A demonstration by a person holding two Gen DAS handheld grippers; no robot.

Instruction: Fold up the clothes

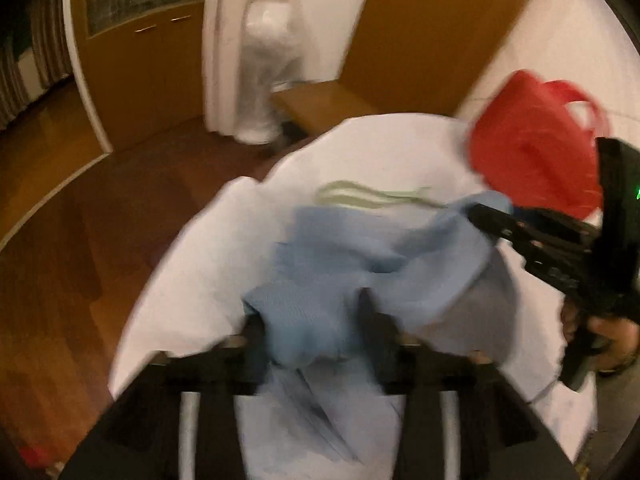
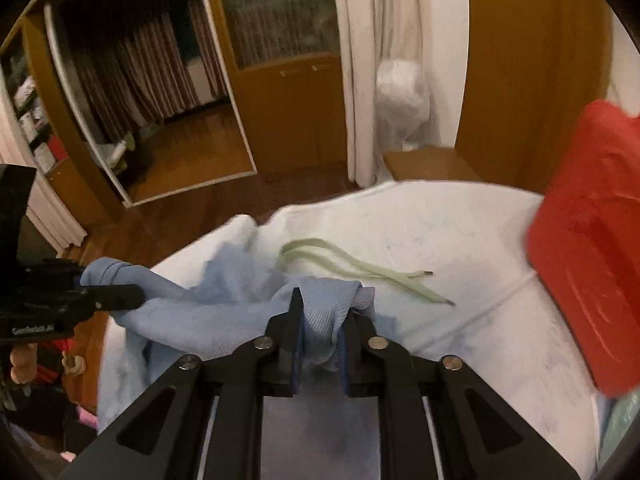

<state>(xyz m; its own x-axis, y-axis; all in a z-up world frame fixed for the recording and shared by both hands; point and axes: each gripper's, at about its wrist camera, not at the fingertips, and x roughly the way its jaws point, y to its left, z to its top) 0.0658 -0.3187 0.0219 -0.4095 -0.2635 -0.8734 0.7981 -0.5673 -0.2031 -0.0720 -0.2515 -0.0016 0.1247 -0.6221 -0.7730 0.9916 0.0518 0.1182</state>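
A light blue garment (image 2: 224, 320) lies crumpled on a white sheet (image 2: 440, 232), and part of it is lifted and stretched between the two claws.

In the right wrist view, the right claw (image 2: 324, 306) is seen at 6 o'clock. Its jaws are set a little apart and clenched on a pleated fold of the garment, which fills the gap between the blue pads. At 9 o'clock the left claw (image 2: 116, 282) is seen from the side, gripping a rolled edge of the same cloth and holding it clear of the sheet. Fingers of the left hand (image 2: 22, 364) are visible below it.

In the left wrist view – heavily blurred – the left claw (image 1: 312, 316) sits at 6 o'clock, its jaws wider, with a bulge of blue fabric caught between them. The right claw (image 1: 486, 216) enters from 3 o'clock, its tip at the garment's far edge, and the right hand (image 1: 612, 340) is seen on its handle at 4 o'clock.

A pale green cord (image 2: 360, 270) is laid loose on the sheet just beyond the garment, toward 12 o'clock, apart from both claws. A red bag (image 2: 592, 240) stands on the sheet at 3 o'clock. Beyond the sheet are a wooden floor (image 2: 192, 216), a wooden cabinet (image 2: 288, 112) and a white curtain (image 2: 360, 60), from 10 to 1 o'clock.
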